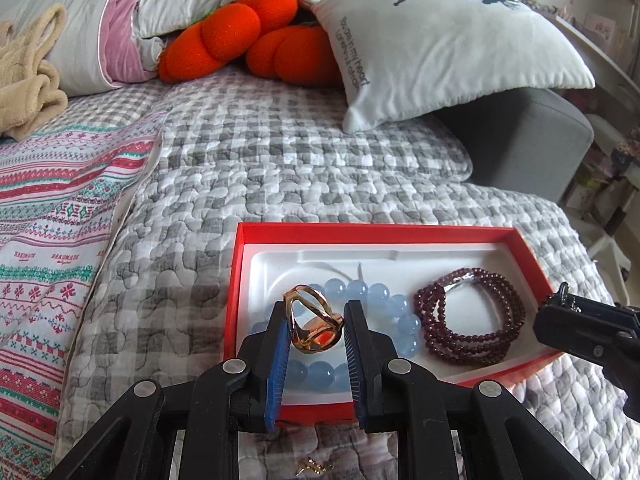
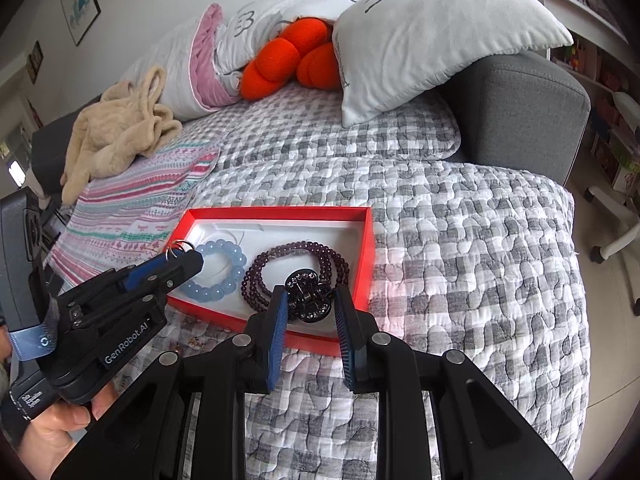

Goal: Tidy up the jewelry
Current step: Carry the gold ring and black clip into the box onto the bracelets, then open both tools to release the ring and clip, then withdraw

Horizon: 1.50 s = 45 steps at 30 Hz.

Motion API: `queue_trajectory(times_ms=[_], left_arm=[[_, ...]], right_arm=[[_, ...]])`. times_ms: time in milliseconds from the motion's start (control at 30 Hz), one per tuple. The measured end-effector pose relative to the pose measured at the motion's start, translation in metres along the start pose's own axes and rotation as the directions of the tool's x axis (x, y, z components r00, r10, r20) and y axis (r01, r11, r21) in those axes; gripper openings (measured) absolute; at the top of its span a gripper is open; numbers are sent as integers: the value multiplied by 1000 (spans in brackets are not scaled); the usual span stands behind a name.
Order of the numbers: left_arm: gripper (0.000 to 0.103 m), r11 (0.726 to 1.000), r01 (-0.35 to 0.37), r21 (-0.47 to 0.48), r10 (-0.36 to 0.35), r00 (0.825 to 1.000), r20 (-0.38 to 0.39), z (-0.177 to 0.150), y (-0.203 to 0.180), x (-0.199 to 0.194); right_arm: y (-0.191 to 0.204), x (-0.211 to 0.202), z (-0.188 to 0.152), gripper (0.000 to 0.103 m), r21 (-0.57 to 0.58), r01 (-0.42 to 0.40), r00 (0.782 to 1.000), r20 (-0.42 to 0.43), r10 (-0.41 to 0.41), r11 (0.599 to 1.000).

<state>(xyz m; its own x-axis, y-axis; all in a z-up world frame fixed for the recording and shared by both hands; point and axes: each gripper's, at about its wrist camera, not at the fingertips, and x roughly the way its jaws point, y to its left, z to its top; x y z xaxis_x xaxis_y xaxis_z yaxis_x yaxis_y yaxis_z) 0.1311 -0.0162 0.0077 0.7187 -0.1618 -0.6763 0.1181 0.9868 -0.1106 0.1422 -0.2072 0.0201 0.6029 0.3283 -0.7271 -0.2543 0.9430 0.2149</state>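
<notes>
A red box with a white liner lies on the bed; it also shows in the right wrist view. In it lie a pale blue bead bracelet and a dark red bead bracelet. My left gripper is shut on a gold ring above the box's left half. My right gripper is shut on a black hair claw clip above the box's near right edge.
Small gold pieces lie on the grey checked quilt just in front of the box. A striped blanket lies left. Pillows and an orange cushion are at the back. A grey sofa arm stands right.
</notes>
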Motion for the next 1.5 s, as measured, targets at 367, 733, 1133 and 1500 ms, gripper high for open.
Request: queue_trajectory(times_ms=[367, 733, 1133, 1500], left_arm=[[35, 999, -10, 44, 10, 1000, 11, 0, -4, -18], [43, 995, -42, 91, 42, 999, 4, -13, 6, -44], [55, 996, -46, 79, 46, 999, 5, -19, 16, -57], [71, 993, -30, 111, 32, 999, -24, -32, 13, -72]], right_arm=[[2, 7, 1, 26, -8, 1, 1000, -10, -1, 1000], [10, 25, 8, 26, -18, 15, 1000, -21, -16, 1000], [20, 13, 10, 45, -27, -10, 1000, -3, 10, 1000], [21, -28, -5, 54, -45, -1, 1000, 9, 1, 999]])
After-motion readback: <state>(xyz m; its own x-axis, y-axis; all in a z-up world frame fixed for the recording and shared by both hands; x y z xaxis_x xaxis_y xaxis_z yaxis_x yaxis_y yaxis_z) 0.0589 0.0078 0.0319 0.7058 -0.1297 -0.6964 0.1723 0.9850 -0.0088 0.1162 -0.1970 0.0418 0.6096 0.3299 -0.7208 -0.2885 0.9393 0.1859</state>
